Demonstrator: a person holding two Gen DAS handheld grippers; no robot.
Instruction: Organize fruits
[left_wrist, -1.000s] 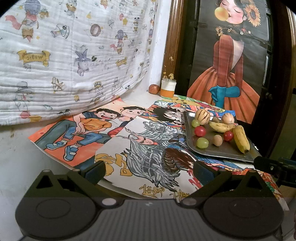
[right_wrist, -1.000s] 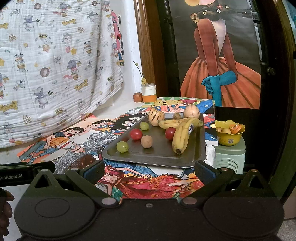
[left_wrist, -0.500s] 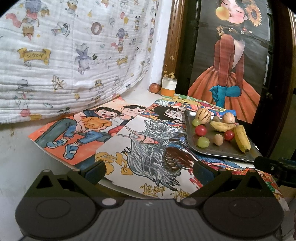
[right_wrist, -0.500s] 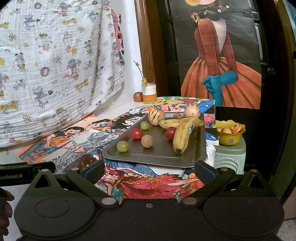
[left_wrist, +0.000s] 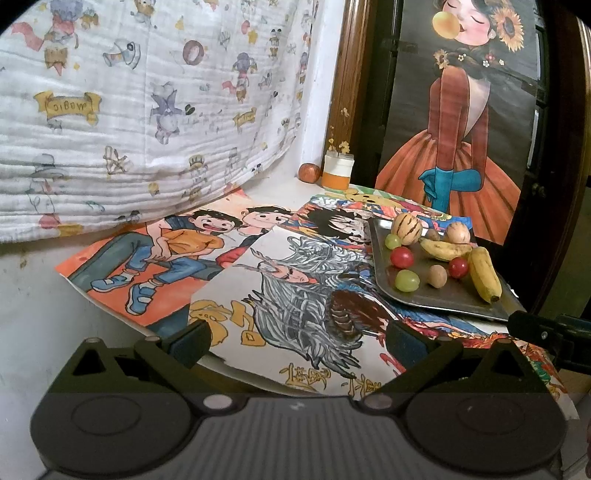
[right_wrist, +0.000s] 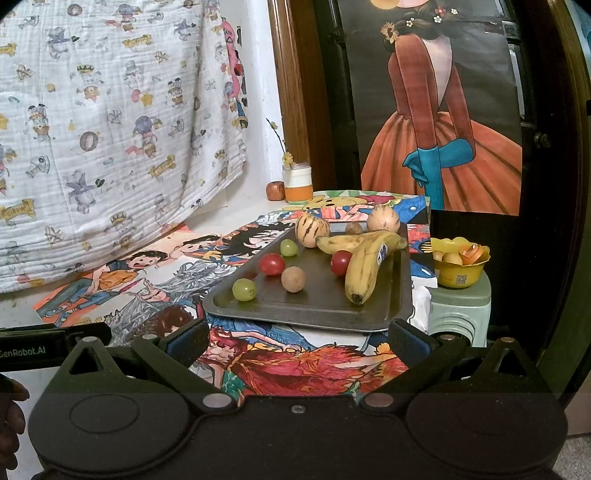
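Note:
A grey metal tray (right_wrist: 369, 317) (left_wrist: 424, 299) lies on the poster-covered table. On it are two bananas (right_wrist: 364, 269) (left_wrist: 484, 273), two striped round melons (right_wrist: 312, 229), two red tomatoes (right_wrist: 271, 264), two green grapes (right_wrist: 243, 289) and a brown round fruit (right_wrist: 293, 279). My left gripper (left_wrist: 295, 341) is open and empty over the table's front left. My right gripper (right_wrist: 299, 339) is open and empty in front of the tray's near edge.
A yellow bowl (right_wrist: 458, 275) with fruit pieces sits on a green stool (right_wrist: 460, 310) right of the table. A small jar (right_wrist: 297, 182) and a red apple (right_wrist: 275, 191) stand at the back by the wall. A patterned cloth (left_wrist: 129, 92) hangs at left.
The left wrist view has shifted slightly, with the tray a little farther right. The right gripper has barely moved. Both stay open.

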